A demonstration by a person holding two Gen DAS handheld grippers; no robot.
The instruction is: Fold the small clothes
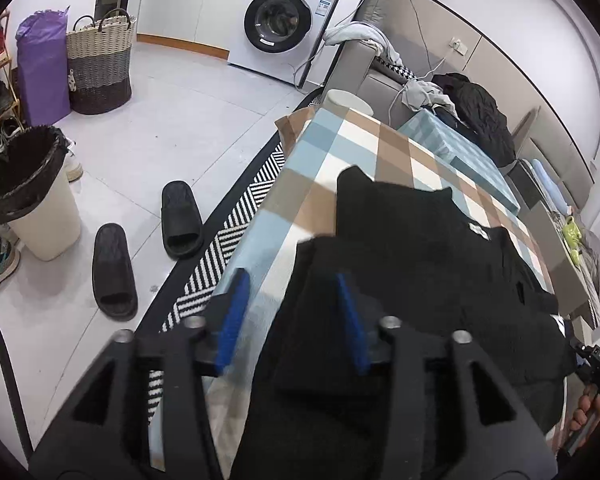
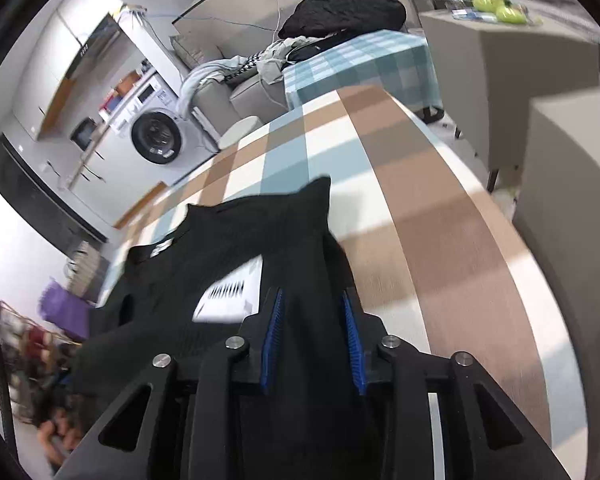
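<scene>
A black garment (image 1: 420, 248) lies spread on the table's checkered cloth (image 1: 360, 148), with a small white label (image 1: 478, 232) near its collar. My left gripper (image 1: 291, 276) is open over the garment's left edge: cloth reaches its right pad and the tablecloth shows in the gap. In the right wrist view the same garment (image 2: 240, 240) carries a white paper tag (image 2: 228, 292). My right gripper (image 2: 311, 292) stands open on the garment's right side, black fabric filling the space between its blue pads. The checkered cloth (image 2: 420, 200) stretches beyond.
Left of the table lie a striped rug (image 1: 228, 240), two black slippers (image 1: 114, 272), a lined bin (image 1: 28, 192), a woven basket (image 1: 100, 60) and a washing machine (image 1: 278, 20). Behind it stand a sofa with piled clothes (image 1: 472, 108) and a teal-covered table (image 2: 364, 64).
</scene>
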